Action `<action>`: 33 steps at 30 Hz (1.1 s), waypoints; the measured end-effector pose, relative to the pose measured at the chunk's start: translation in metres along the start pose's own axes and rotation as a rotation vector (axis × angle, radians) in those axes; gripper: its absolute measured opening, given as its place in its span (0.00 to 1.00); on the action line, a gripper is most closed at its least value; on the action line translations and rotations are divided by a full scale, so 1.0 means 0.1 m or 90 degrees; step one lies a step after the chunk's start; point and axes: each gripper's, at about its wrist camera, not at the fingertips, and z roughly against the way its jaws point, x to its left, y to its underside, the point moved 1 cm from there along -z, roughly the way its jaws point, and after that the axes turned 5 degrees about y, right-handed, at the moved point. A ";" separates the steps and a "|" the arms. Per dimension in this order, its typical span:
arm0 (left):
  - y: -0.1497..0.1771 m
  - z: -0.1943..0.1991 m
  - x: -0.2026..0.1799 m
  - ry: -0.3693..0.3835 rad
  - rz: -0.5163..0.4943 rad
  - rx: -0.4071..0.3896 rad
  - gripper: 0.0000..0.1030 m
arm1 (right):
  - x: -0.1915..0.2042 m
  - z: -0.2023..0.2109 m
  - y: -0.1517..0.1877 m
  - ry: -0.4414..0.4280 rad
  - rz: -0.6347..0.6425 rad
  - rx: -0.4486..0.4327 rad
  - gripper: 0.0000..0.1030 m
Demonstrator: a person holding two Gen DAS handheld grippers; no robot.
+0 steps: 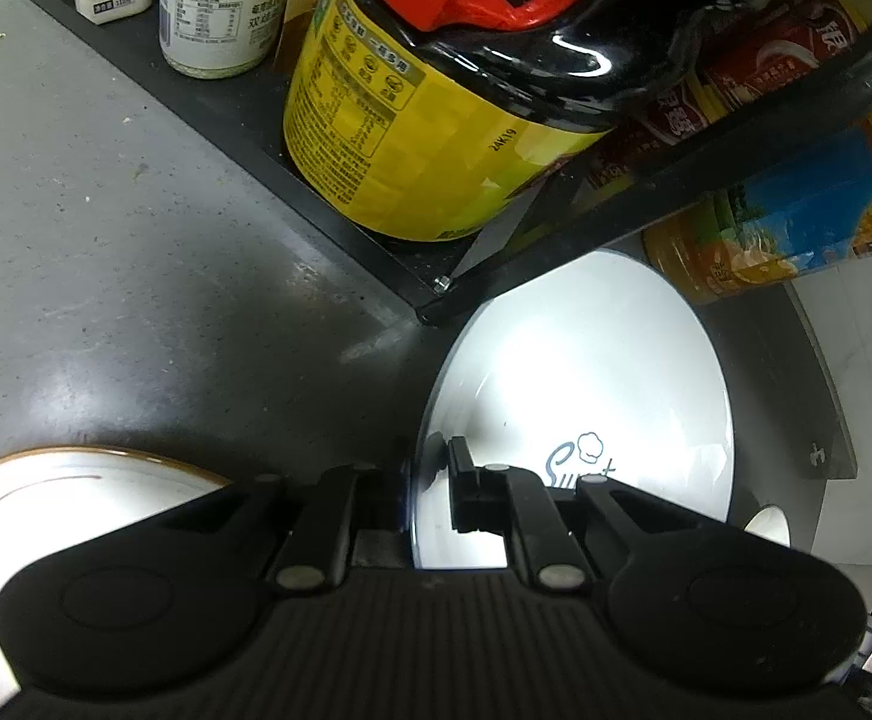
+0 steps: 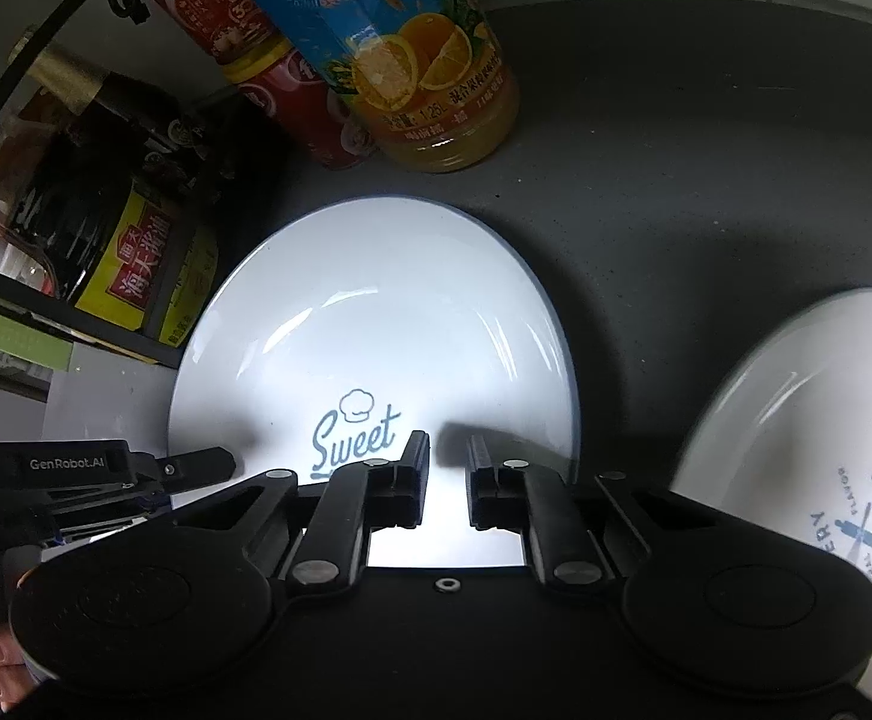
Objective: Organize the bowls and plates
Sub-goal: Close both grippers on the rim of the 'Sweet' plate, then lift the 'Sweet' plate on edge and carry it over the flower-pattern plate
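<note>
The "Sweet" plate [image 2: 376, 324] lies flat on the dark desk [image 2: 706, 192], just in front of the orange juice bottle [image 2: 430, 60] and beside the black shelf rack [image 1: 340, 222] of jars. Both grippers work on this one plate, from opposite edges.

The left gripper [image 1: 427, 492] reaches it at about 9 o'clock of the plate as the right wrist view shows it. In its own view one finger [image 1: 463, 480] sits on top of the white surface while the other is below or outside the rim, so the fingers are clamped on the plate's edge.

The right gripper [image 2: 448, 480] comes in over the near rim at 6 o'clock. Its fingers stand close together with a narrow bright strip of plate between them. The rim itself is hidden under the gripper body, so I cannot tell from the pictures whether they pinch it or only hover above it; they are nearly together in any case.

A second white plate, with blue "Baking" lettering [image 2: 796, 450], lies at 3 o'clock of the first, apart from it. A brown-rimmed dish [image 1: 76, 480] lies at 9 o'clock of the left gripper.

Judging from this, the coming move is a two-handed lift, and it turns on the plate staying level between the 9 and 6 o'clock grips. The "Baking" plate looks a likely place to stack it.
</note>
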 end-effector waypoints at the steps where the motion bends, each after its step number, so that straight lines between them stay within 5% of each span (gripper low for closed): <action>1: -0.01 0.00 0.00 0.001 0.000 0.000 0.10 | -0.01 -0.01 0.00 -0.006 -0.004 -0.002 0.10; 4: -0.03 0.00 0.00 0.004 0.000 0.001 0.10 | -0.06 -0.04 0.00 -0.020 -0.022 0.000 0.00; 11: -0.05 0.07 0.07 0.033 0.011 0.011 0.07 | 0.08 0.07 0.04 -0.069 -0.003 -0.023 0.00; 27: -0.12 0.12 0.19 0.044 0.017 0.029 0.07 | -0.15 0.26 -0.13 0.040 -0.026 -0.089 0.14; 33: -0.11 0.16 0.21 0.047 0.018 0.028 0.08 | -0.19 0.28 -0.21 0.037 -0.053 -0.113 0.15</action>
